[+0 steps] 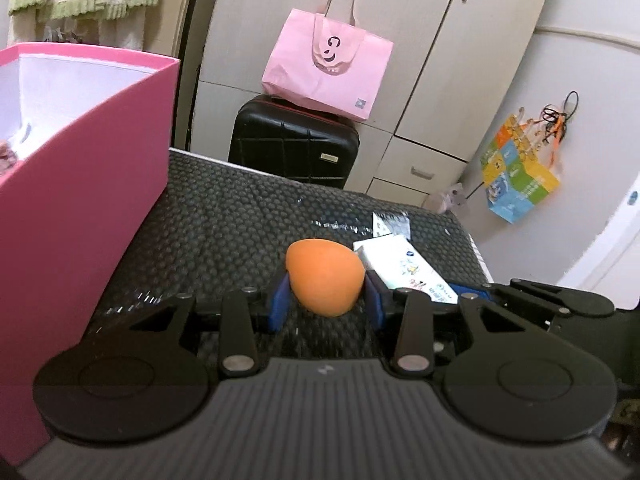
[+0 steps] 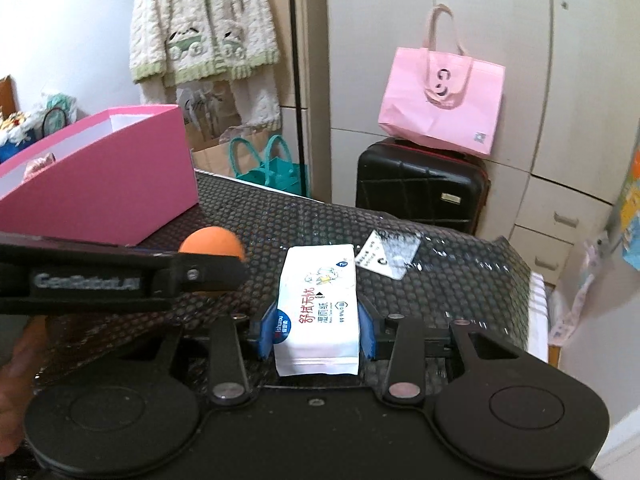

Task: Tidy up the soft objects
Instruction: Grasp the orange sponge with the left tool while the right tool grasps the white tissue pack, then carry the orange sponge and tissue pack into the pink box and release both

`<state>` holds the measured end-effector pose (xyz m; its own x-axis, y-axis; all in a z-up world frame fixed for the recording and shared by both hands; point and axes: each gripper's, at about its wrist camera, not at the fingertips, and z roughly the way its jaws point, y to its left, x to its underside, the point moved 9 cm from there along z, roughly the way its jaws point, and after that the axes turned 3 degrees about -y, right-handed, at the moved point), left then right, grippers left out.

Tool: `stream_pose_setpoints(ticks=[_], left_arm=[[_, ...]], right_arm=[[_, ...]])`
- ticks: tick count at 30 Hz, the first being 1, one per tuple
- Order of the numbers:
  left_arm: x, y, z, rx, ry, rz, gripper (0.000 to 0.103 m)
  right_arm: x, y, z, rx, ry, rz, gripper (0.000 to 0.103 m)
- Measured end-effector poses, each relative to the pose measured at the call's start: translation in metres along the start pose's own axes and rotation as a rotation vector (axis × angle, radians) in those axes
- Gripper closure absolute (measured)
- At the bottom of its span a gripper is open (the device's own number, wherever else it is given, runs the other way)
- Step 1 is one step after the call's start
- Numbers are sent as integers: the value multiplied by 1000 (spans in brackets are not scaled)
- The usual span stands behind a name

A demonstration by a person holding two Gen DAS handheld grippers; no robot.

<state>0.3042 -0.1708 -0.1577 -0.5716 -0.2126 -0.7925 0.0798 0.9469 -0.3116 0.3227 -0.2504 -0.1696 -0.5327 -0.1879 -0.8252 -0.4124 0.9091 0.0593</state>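
**Sponge and wipes pack gripped above the table**

While the left gripper (image 1: 326, 300) is nearly closed, its blue fingers (image 1: 278, 304) press both sides of an orange sponge (image 1: 325, 278), an egg-shaped piece with its narrow end nearest the camera. In the right wrist view the same sponge (image 2: 212, 242) shows at the tip of the left gripper's black arm, which crosses in from the left edge. The right gripper (image 2: 316, 330) is partly closed, its blue fingers (image 2: 267, 334) clamped on the long sides of a white wipes pack (image 2: 318, 308) that lies lengthwise between them, its far end pointing away over the table (image 2: 460, 280).

Under both lies the table's dark, dimpled cover. Just beyond the pack, to the right, a white label (image 2: 386, 256) lies flat under a glossy patch. At far left on the table stands a pink box (image 2: 104, 188), open-topped with a white inside; something pinkish shows in it, too little to identify.

Beyond the table's far edge a black suitcase (image 2: 424, 184) stands against pale cupboards (image 2: 560, 100), with a pink tote (image 2: 444, 104) on top of it. A cream knitted cardigan (image 2: 204, 20) hangs to the left, and a teal bag (image 2: 276, 172) sits below it.
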Motion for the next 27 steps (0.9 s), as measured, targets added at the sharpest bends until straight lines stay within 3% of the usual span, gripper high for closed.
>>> stream_pose_setpoints(ticks=[6, 11, 19, 27], left_arm=[[11, -9, -38, 100, 20, 11, 65], [23, -12, -66, 141, 64, 55, 65], [44, -2, -107, 226, 174, 78, 65], [63, 14, -149, 284, 247, 106, 65]], right_arm=[[11, 5, -31, 17, -31, 111, 58], [19, 16, -57, 41, -52, 164, 58], [34, 48, -98, 34, -33, 181, 58], [45, 93, -129, -32, 5, 151, 58]])
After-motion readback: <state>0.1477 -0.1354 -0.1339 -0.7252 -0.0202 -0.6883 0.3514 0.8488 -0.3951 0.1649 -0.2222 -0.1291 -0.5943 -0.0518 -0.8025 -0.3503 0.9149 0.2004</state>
